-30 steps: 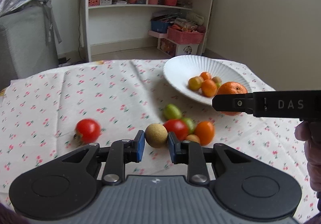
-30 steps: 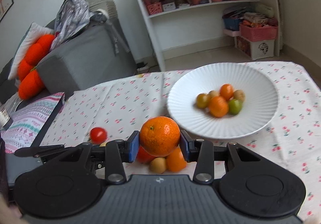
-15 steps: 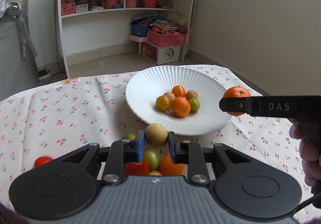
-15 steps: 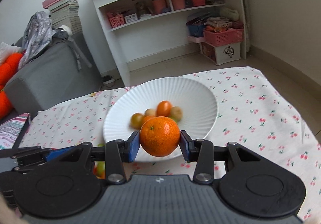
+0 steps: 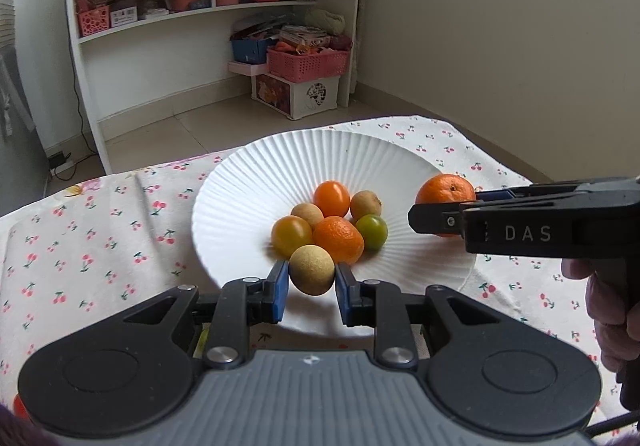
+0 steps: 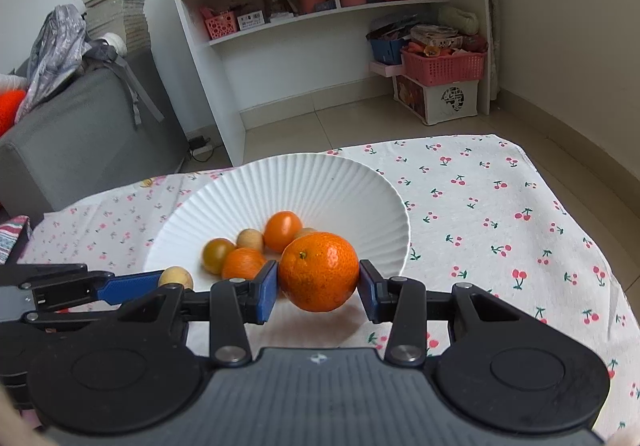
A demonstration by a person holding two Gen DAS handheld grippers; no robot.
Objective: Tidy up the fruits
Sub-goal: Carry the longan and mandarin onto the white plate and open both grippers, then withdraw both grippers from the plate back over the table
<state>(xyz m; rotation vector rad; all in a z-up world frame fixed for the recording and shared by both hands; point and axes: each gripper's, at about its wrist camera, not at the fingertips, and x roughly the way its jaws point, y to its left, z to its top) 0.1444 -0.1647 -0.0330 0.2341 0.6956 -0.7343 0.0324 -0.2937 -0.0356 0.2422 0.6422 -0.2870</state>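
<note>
My left gripper [image 5: 311, 286] is shut on a small tan round fruit [image 5: 311, 275], held over the near rim of a white ribbed plate [image 5: 288, 162]. Several small fruits lie in the plate's middle, among them an orange tomato [image 5: 331, 198], a yellow one [image 5: 291, 235], a green one [image 5: 371, 231] and a small mandarin [image 5: 338, 239]. My right gripper [image 6: 319, 290] is shut on a large orange mandarin [image 6: 319, 271], which hangs above the plate's [image 6: 320, 178] right near rim. In the left wrist view that mandarin [image 5: 445, 190] and the right gripper [image 5: 436, 212] come in from the right.
The plate sits on a table under a white cloth with a cherry print [image 6: 500, 214]. A person's hand [image 5: 608, 306] holds the right gripper's handle. Beyond the table stand a white shelf unit [image 6: 320, 26], pink baskets [image 6: 442, 66] and a grey sofa [image 6: 80, 126]. Loose fruit shows at the lower left edge [image 5: 18, 406].
Both grippers have carried their fruits from the loose pile to the plate. The plate now fills the middle of both views, and the pile has dropped out of sight below the left gripper.
</note>
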